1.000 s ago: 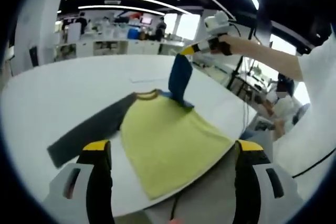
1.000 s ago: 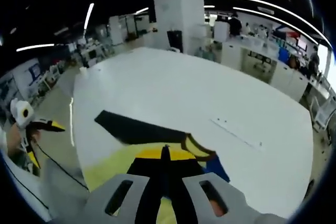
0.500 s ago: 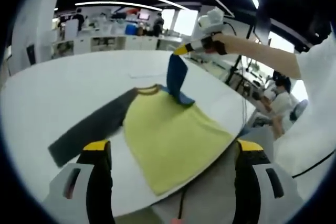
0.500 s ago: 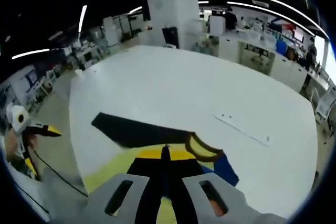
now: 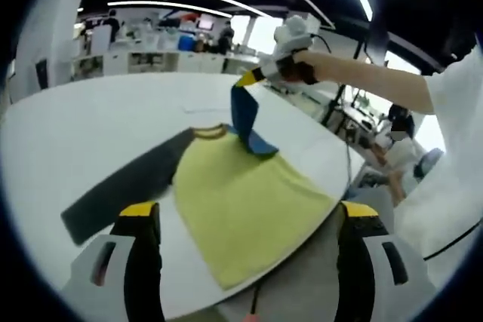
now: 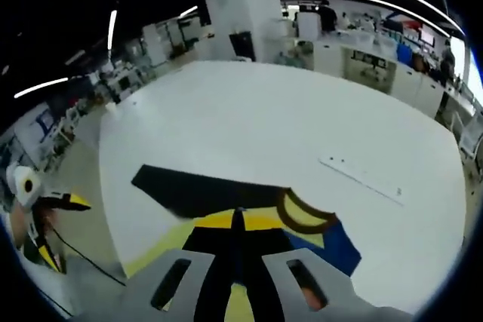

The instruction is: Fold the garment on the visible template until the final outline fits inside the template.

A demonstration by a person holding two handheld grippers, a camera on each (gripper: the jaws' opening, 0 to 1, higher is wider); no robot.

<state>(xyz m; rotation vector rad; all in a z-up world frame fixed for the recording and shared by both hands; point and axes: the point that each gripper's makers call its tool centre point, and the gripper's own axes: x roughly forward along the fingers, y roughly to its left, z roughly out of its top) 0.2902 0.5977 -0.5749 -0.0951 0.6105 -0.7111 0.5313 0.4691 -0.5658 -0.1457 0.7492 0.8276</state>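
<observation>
On the white table (image 5: 75, 126) a garment (image 5: 241, 201) lies flat near the table's near edge, its yellow body spread wide and its dark grey sleeve (image 5: 121, 190) stretched out to the left, reaching toward the near-left part of the tabletop. In the left gripper view the left gripper (image 5: 249, 246) hangs near the camera over the table edge with its two yellow-tipped jaws wide apart and nothing between them. Farther right and beyond the garment, the right gripper (image 5: 253, 79), held in a person's hand (image 5: 298, 72), is raised above the table with its jaws clamped on the blue sleeve (image 5: 245, 118), which hangs from the jaws down to the shirt's shoulder beside the brown-edged collar (image 5: 213, 132). In the right gripper view the closed jaws pinch cloth, with the collar and the blue sleeve just beyond them to the right.
</observation>
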